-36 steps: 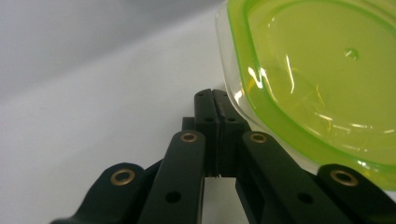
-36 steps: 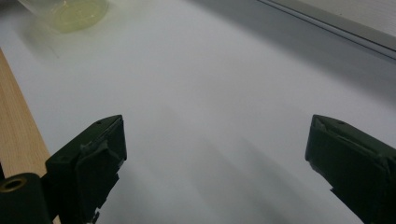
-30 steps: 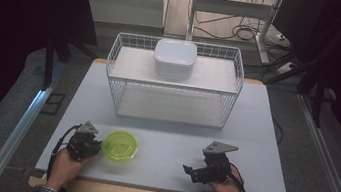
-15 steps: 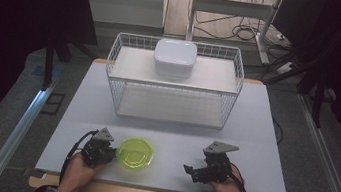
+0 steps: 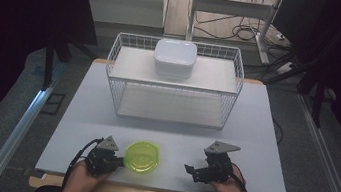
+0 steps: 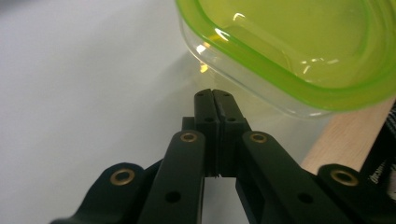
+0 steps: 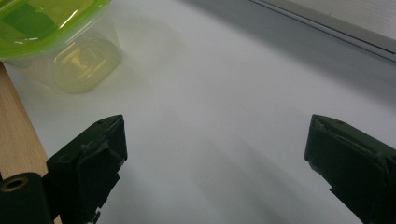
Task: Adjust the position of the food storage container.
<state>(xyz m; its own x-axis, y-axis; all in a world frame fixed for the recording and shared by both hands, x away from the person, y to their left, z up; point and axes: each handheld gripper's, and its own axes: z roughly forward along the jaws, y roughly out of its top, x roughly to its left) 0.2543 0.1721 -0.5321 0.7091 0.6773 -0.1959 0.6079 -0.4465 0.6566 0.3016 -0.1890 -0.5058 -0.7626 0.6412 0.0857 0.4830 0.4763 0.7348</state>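
Fingers (image 6: 212, 105) pressed together beside green-lidded container (image 5: 142, 156), both shifted right

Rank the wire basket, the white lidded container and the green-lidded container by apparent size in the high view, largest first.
1. Wire basket, clearly largest.
2. White container and green-lidded container: too alike to rank, and the green one sits nearer the camera.

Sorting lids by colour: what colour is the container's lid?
Translucent lime green lid; the left gripper view shows it best.

A lidded container (image 5: 142, 156) sits near the counter's (image 5: 253, 138) front edge; behind it, a wire rack (image 5: 173, 84) carries a box (image 5: 174, 57).
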